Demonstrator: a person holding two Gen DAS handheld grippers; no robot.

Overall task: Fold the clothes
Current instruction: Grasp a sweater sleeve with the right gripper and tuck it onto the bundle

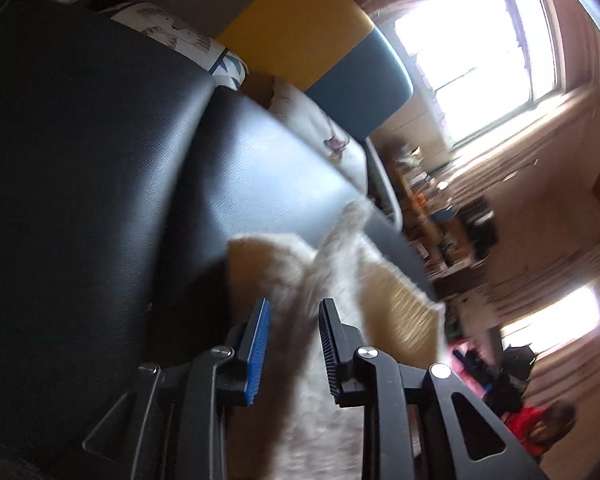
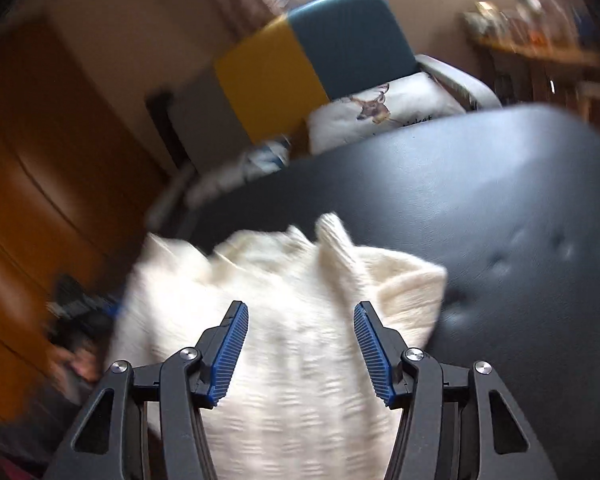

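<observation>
- The cream knit garment (image 1: 332, 280) is smeared by motion blur, and its lower part runs off the bottom edge.
- The shelf clutter (image 1: 440, 208) beside the window is too blurred to identify (likewise the dark objects (image 2: 76, 304) by the wooden door).

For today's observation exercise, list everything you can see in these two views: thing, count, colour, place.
knitted garment: one, cream, bunched on the black surface, between both grippers' fingers.
padded surface: one, black leather-like, under the garment.
chair back: one, yellow and teal, behind the surface.
deer cushion: one, white, on that chair.
patterned fabric: one, white with grey-blue print, beyond the surface.
window: one, bright, far wall.
left hand-held gripper: black, blue pads, garment between them.
right hand-held gripper: black, blue pads, open over the garment.
</observation>
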